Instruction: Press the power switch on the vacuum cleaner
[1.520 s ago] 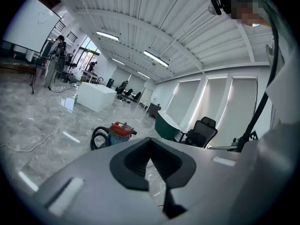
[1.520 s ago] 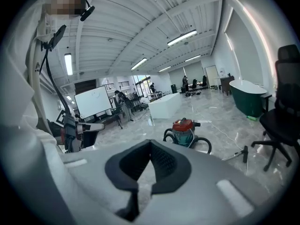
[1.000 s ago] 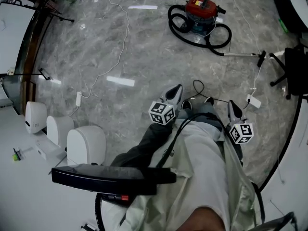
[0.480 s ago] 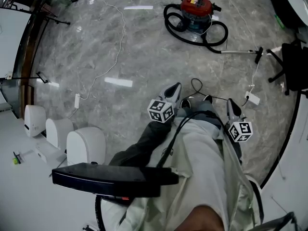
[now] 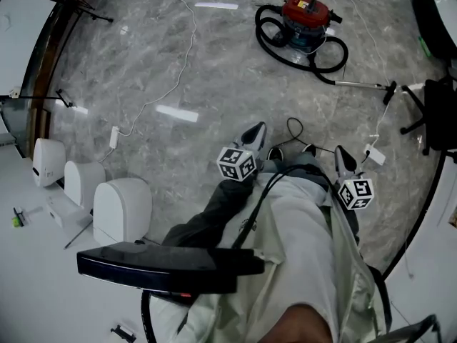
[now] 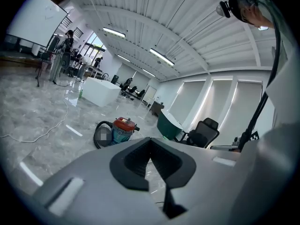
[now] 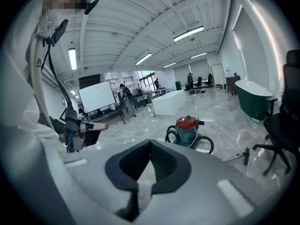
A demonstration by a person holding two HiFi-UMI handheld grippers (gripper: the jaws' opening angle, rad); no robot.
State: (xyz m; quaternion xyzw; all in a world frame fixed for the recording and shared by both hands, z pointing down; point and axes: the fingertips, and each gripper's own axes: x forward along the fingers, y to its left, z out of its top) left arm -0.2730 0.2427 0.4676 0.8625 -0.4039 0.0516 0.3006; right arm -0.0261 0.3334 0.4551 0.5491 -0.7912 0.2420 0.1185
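The red-lidded, teal-bodied vacuum cleaner (image 5: 305, 16) stands on the marble floor far ahead, its black hose coiled round it. It also appears small in the left gripper view, vacuum cleaner (image 6: 123, 129), and in the right gripper view, vacuum cleaner (image 7: 187, 130). My left gripper (image 5: 251, 136) and right gripper (image 5: 343, 156) are held low in front of the person's legs, well short of the machine. Both point toward it. The left gripper (image 6: 150, 139) and right gripper (image 7: 150, 142) each have their jaws together with nothing between them.
The vacuum's wand (image 5: 364, 84) lies to its right, near a black office chair (image 5: 435, 113). A white power strip (image 5: 376, 154) and black cable lie by the right gripper. White rounded units (image 5: 121, 209) stand at the left, beside a long white cord (image 5: 114, 136).
The head view has shifted slightly, so the vacuum cleaner sits a little further right in it. Both grippers keep nearly the same place and stay shut.
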